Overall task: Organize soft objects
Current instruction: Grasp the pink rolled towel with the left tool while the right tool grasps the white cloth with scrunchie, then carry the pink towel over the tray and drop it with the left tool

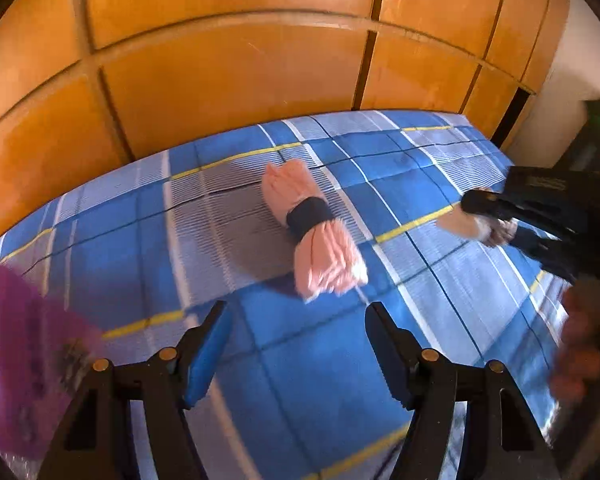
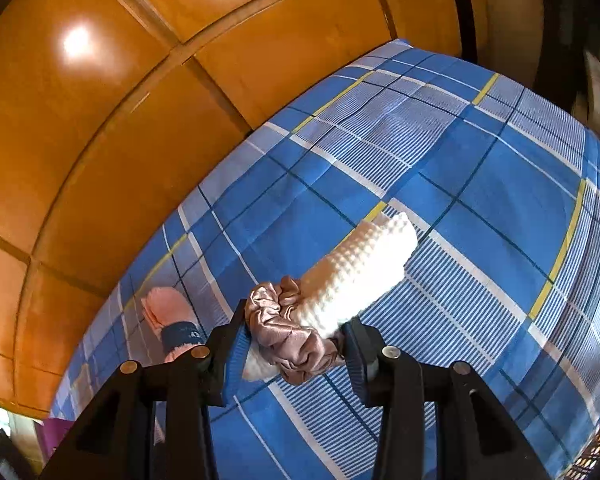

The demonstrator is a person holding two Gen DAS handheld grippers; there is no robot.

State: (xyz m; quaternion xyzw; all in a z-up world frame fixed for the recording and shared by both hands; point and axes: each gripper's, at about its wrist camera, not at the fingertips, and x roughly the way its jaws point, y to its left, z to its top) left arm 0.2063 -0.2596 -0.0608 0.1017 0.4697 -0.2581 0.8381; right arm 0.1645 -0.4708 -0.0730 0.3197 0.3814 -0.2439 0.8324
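Right tool grips a white roll by its scrunchie, which might slip off; left tool gapes empty.

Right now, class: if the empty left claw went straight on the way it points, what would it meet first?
Probably the pink rolled cloth with its dark band, lying just ahead on the blue checked bedsheet; depth is unclear, so it might touch the sheet first.

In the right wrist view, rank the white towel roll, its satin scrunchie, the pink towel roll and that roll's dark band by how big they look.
1. White towel roll
2. Satin scrunchie
3. Pink towel roll, though it lies farther off and partly hidden, so its rank is unsure
4. Dark band
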